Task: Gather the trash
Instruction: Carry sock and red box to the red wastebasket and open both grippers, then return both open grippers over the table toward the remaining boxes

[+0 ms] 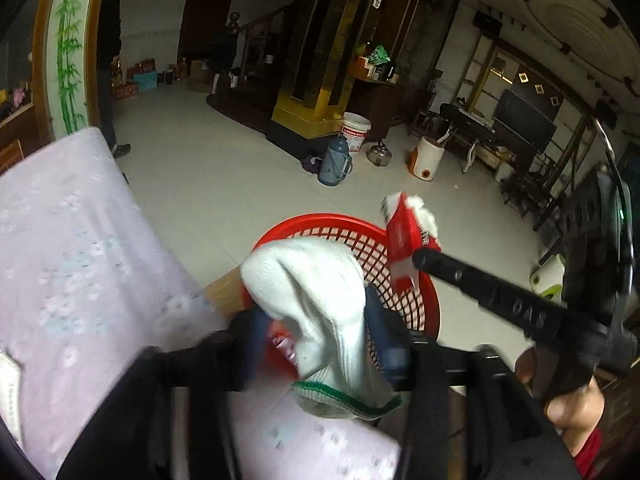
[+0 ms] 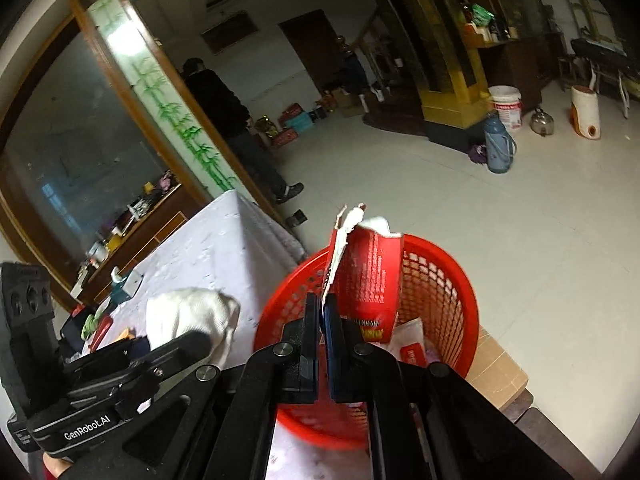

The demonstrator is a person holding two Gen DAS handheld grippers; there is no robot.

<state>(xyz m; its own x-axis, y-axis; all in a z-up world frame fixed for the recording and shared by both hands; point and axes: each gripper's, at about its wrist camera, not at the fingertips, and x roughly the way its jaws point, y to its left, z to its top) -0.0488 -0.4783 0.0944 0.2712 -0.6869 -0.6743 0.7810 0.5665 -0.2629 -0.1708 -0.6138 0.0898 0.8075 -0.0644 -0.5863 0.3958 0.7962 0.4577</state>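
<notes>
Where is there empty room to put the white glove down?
The pale flowered cloth is bare between the white glove and its far corner. It is crowded near the red basket, where the red carton hangs, and among clutter by the left gripper.

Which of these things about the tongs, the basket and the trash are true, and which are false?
1. The right tongs pinch a torn red cardboard box. True.
2. The left tongs hold a blue bottle. False: they hold a white knitted glove.
3. The round red plastic mesh basket is empty. False: trash already lies inside.
4. The red box hangs above the basket. True.
</notes>
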